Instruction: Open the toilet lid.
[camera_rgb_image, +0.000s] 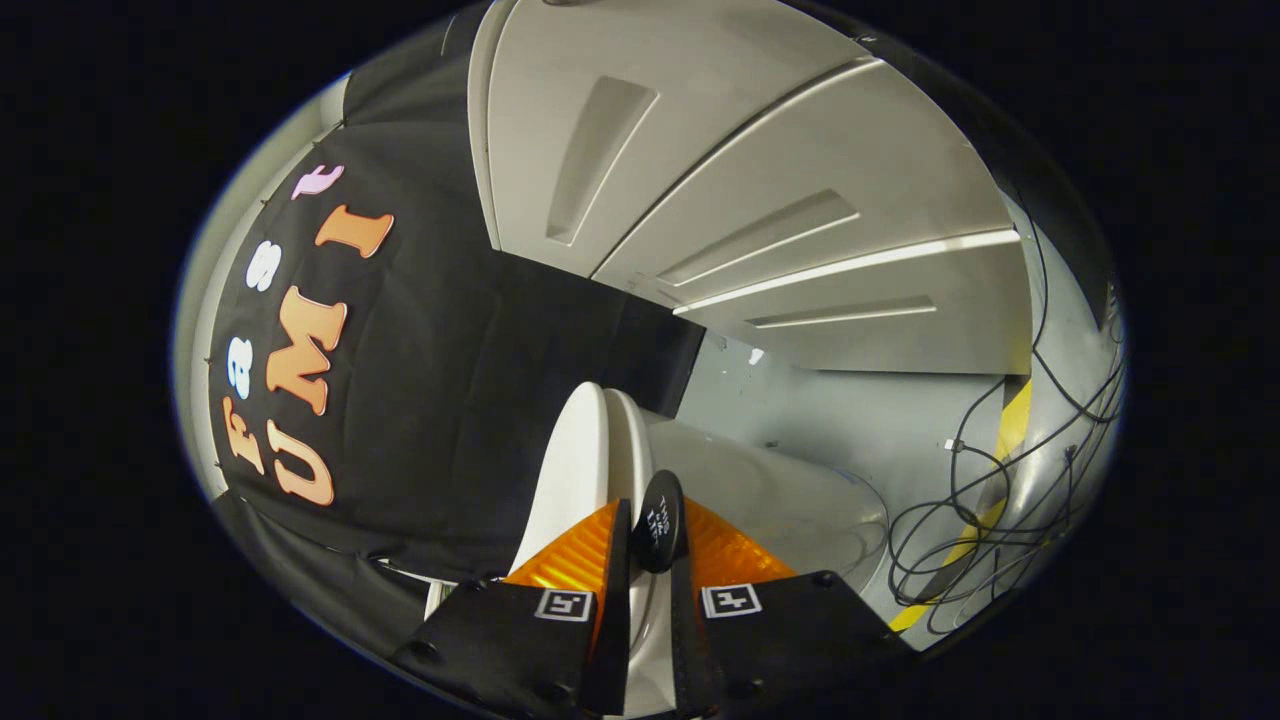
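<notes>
**Lid pinched edge-on, nearly upright**

I had the tongs (648, 560) drawn narrow, and the toilet lid (575, 470) sat right between the orange fingers (570, 555), its thin white rim running straight ahead along them. Both pads looked pressed on that rim, with a small black knob (658, 520) at the tips. The lid stood tall, its long edge rising toward the black cloth wall, the toilet body (780, 490) just beside it on the right. I judged the swing nearly done. Loose cables (985, 520) lay on the floor beyond.
</notes>
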